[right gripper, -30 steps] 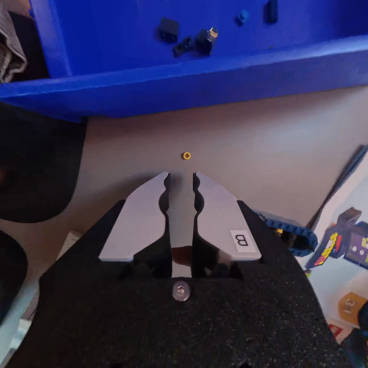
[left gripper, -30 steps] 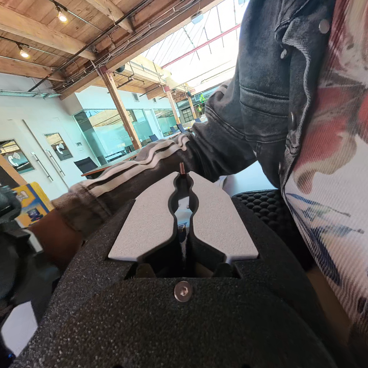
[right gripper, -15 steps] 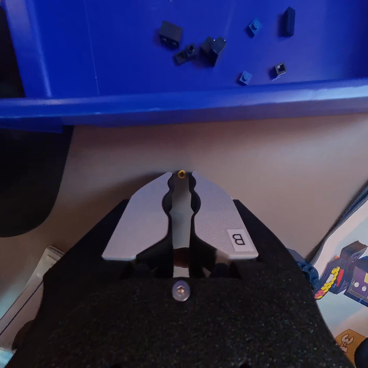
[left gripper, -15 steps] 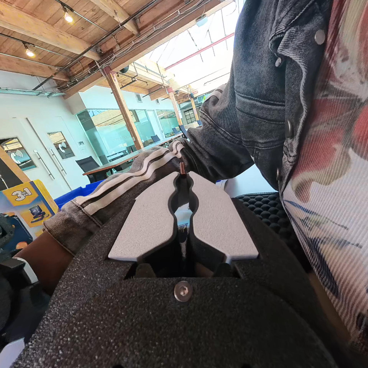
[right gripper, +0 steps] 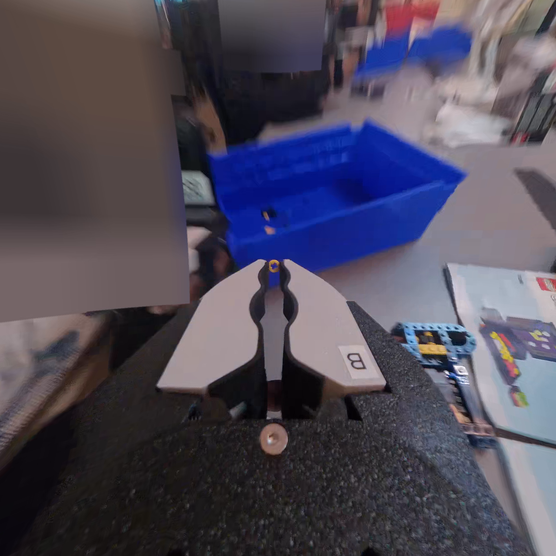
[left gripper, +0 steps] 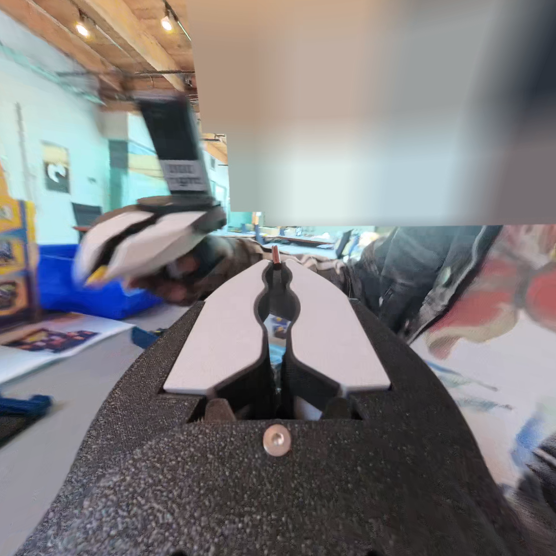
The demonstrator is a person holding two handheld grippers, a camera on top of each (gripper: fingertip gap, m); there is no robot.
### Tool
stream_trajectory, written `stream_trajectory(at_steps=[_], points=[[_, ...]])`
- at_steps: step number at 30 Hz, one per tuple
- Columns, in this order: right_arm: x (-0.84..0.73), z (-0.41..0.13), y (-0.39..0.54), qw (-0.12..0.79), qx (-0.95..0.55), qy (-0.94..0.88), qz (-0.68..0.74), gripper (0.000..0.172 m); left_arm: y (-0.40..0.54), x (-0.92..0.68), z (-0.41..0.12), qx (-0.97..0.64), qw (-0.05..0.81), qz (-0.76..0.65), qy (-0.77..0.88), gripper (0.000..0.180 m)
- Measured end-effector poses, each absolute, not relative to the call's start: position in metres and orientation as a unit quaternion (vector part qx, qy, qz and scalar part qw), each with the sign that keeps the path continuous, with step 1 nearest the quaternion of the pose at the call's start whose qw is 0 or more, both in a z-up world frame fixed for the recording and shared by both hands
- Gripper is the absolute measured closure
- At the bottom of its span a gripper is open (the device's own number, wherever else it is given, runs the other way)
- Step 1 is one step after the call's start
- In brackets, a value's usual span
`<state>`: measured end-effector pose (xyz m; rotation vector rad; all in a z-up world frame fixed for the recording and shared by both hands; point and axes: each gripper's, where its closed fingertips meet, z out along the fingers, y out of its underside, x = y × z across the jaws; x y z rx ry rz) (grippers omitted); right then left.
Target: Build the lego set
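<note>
Left tongs (left gripper: 275,264) clamped on thin reddish-brown rod (left gripper: 275,254), upright at tips. Right tongs (right gripper: 273,266) pinching small yellow plastic ring (right gripper: 273,266), raised off grey tabletop (right gripper: 421,270) before blue plastic bin (right gripper: 346,228). Risk: tip-only grips, ring or rod slipping loose.

The bin (right gripper: 346,228) stood on the table (right gripper: 406,279), ahead of the right gripper (right gripper: 273,266), which held a small ring (right gripper: 273,266) pinched at its fingertips, in line with the bin's near wall. A few small pieces (right gripper: 270,219) lay in the bin near its left end. To the right of that gripper lay a toy-brick assembly (right gripper: 433,343), partly on an open booklet (right gripper: 505,346) farther right. The left gripper (left gripper: 275,263) gripped a thin pin (left gripper: 275,252) that stuck up past its tips; the right gripper (left gripper: 99,270) hung to its left, before the bin (left gripper: 90,294).
</note>
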<state>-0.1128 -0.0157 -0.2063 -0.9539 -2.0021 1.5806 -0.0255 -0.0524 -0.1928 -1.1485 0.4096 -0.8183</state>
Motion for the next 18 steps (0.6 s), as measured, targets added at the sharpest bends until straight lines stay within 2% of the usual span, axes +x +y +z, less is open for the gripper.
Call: stream_trajectory(at_steps=[2, 5, 10, 13, 18], points=[[-0.067, -0.172, -0.012, 0.223, -0.324, -0.626, 0.673, 0.165, -0.052, -0.025, -0.192, -0.519, 0.722, -0.422, 0.175, 0.177], [-0.007, -0.154, -0.008, 0.258, -0.299, -0.516, 0.76, 0.166, -0.046, -0.015, -0.197, -0.54, 0.706, -0.415, 0.195, 0.176], [0.032, -0.181, -0.015, 0.347, -0.297, -0.495, 0.739, 0.165, -0.036, 0.011, -0.201, -0.565, 0.677, -0.384, 0.274, 0.176], [0.043, -0.184, -0.021, 0.358, -0.285, -0.491, 0.742, 0.166, -0.028, 0.027, -0.196, -0.554, 0.673, -0.36, 0.331, 0.176], [0.043, -0.19, -0.014, 0.39, -0.294, -0.506, 0.711, 0.165, -0.021, 0.038, -0.2, -0.543, 0.652, -0.412, 0.332, 0.176]])
